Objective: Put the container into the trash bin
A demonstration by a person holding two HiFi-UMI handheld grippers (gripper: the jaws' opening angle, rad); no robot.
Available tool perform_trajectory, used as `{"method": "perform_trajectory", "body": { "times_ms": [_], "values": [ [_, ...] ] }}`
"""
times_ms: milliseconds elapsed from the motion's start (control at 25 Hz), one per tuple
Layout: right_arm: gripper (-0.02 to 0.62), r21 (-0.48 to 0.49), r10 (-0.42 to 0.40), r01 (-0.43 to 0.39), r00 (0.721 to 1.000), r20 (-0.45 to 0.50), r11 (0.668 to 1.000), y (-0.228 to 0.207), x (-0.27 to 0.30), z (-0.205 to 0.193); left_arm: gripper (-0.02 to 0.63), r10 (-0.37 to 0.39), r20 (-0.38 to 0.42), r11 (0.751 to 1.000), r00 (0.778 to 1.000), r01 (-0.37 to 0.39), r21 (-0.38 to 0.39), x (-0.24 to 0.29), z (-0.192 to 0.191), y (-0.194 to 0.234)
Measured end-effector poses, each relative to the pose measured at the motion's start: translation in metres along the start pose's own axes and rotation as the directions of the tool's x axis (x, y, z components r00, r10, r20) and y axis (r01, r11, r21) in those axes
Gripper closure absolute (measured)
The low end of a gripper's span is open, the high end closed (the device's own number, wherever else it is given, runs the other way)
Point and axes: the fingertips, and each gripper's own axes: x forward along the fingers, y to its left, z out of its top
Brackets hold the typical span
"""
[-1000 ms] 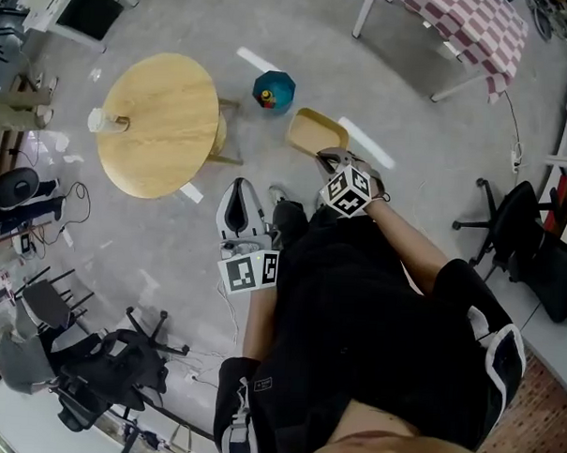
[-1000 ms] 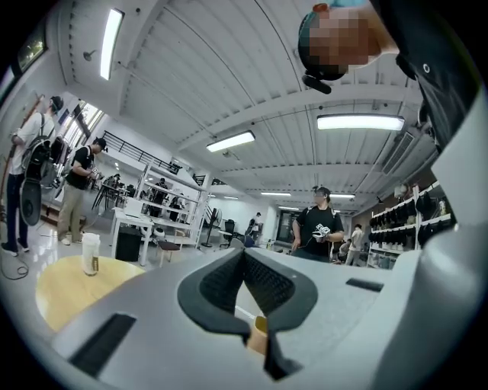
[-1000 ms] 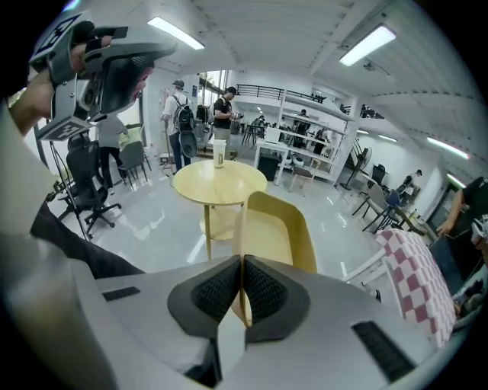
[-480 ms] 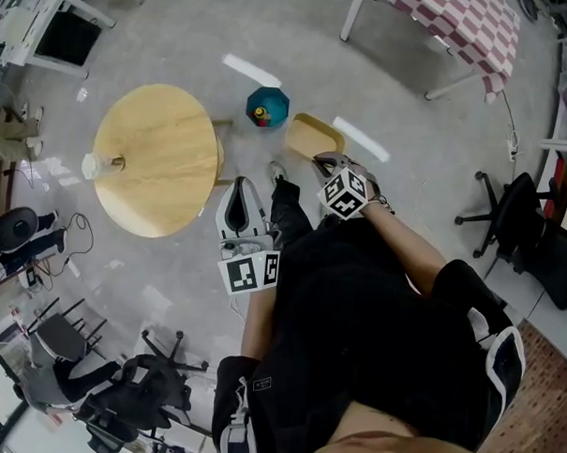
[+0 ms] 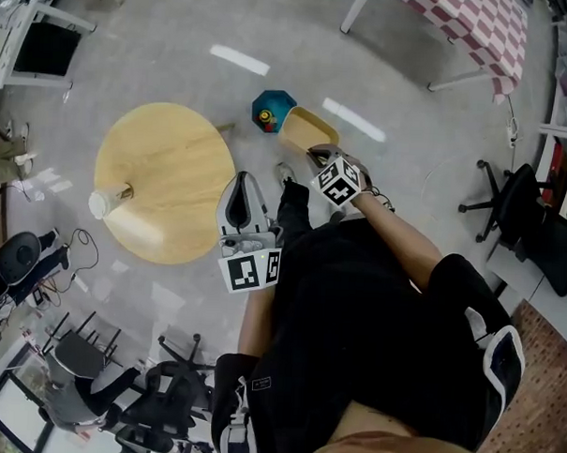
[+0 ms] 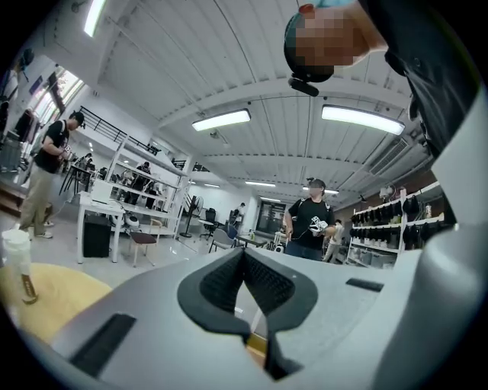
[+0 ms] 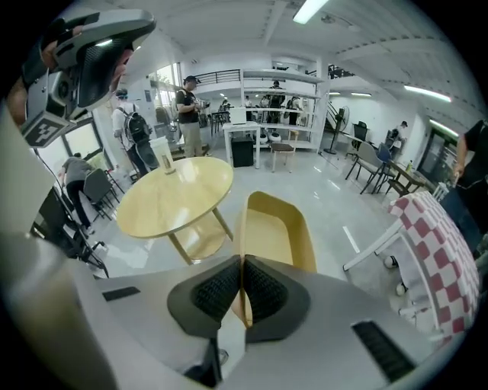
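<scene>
Grey floor (image 5: pixel 179 38) round a wooden table (image 5: pixel 164 178); right tool (image 7: pixel 242 266) pinches yellow container (image 7: pixel 278 228), left tool (image 6: pixel 244 255) seemingly closed.

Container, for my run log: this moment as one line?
right gripper: shut on container rim | left gripper: shut, empty | trash bin: on floor, container not yet in

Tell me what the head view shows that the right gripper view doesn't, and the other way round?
Only the head view shows the teal trash bin on the floor just beyond the container, and the person's dark clothing. Only the right gripper view shows the right gripper up close, its jaws pinched on the container's rim, and people standing in the background. Both show the yellow container, the round wooden table and the cup standing on it.
</scene>
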Motion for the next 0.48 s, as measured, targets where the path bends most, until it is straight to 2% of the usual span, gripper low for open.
{"method": "perform_trajectory", "body": {
  "times_ms": [480],
  "values": [
    [0.558, 0.133, 0.036, -0.022, 0.994, -0.099, 0.991, -0.041, 0.103, 0.034, 0.597, -0.007, -0.073, 0.999, 0.997, 0.004, -0.048, 0.070, -0.015, 0.068]
  ]
}}
